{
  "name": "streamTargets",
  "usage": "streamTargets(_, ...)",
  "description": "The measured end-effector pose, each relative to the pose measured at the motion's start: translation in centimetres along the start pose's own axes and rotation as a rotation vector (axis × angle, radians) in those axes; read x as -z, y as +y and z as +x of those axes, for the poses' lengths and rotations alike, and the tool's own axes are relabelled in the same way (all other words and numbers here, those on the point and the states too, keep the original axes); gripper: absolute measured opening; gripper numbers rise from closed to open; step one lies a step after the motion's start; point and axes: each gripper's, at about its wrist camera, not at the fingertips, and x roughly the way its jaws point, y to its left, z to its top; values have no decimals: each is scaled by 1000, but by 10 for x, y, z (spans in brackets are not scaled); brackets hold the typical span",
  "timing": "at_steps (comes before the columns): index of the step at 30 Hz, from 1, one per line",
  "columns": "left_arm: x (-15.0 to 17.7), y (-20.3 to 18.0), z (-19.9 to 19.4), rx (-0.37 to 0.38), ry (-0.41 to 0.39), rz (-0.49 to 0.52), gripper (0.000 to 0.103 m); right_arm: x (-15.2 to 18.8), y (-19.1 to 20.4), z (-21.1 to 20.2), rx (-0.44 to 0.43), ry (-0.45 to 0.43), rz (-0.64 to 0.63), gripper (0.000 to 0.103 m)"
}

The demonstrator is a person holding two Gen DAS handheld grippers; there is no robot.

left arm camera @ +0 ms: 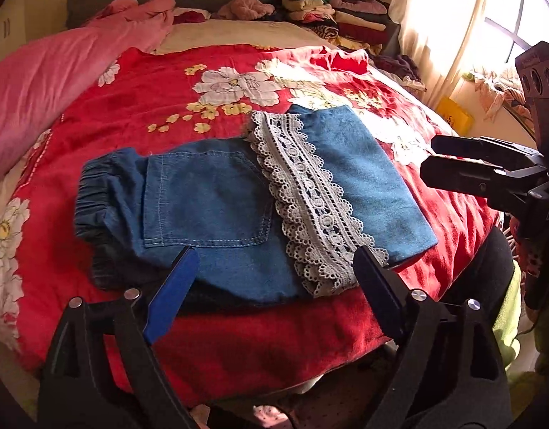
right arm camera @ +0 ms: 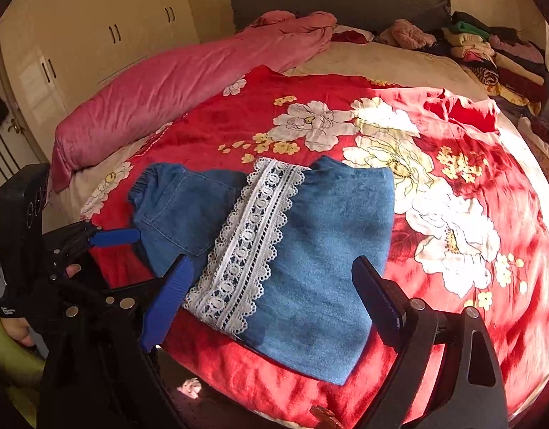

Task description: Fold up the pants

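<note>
Blue denim pants (left arm camera: 217, 207) with a white lace strip (left arm camera: 310, 200) lie folded on the red floral bedspread (left arm camera: 138, 107), elastic waistband to the left. They also show in the right wrist view (right arm camera: 310, 250), lace strip (right arm camera: 253, 246) running diagonally. My left gripper (left arm camera: 274, 271) is open and empty, hovering over the pants' near edge. My right gripper (right arm camera: 274, 279) is open and empty above the folded leg part. The right gripper also shows at the right of the left wrist view (left arm camera: 435, 157), the left gripper at the left of the right wrist view (right arm camera: 131, 236).
A pink duvet roll (right arm camera: 174, 85) lies along the bed's left side. Stacks of folded clothes (right arm camera: 489, 57) sit at the far right by the headboard (right arm camera: 338, 3). A wardrobe (right arm camera: 95, 35) stands left. A bright curtained window (left arm camera: 453, 18) is right.
</note>
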Motion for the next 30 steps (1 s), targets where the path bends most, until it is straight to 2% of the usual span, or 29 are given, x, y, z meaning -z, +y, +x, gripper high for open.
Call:
streamTargets(6,2,25,-10,-25,-19,-62,87,-23,24,10,-27,-2,-73,90)
streamTargets(11,8,62,-9,-92,-5,-151,88,-48,48,27,-47,5,-150,90)
streamTargets(18,17,103,-3,-114,10,-281,88,-88,76,76,-137,61,-234,90)
streamTargets(21,20,117,4,-89,12,-337,88,-101,87,103,-173,105,-249,90)
streamTargets(22,21,120,8,-85,17,-353,86,-104,91,112,-179,115,-254,90)
streamTargets(24,23,123,12,-61,13,-370,69,-109,101,129,-199,146,-276,90)
streamTargets(26,25,123,17,-57,16,-371,66,-112,112,144,-204,166,-305,90)
streamTargets(30,26,123,23,-55,24,-365,65,-112,126,180,-217,246,-334,90)
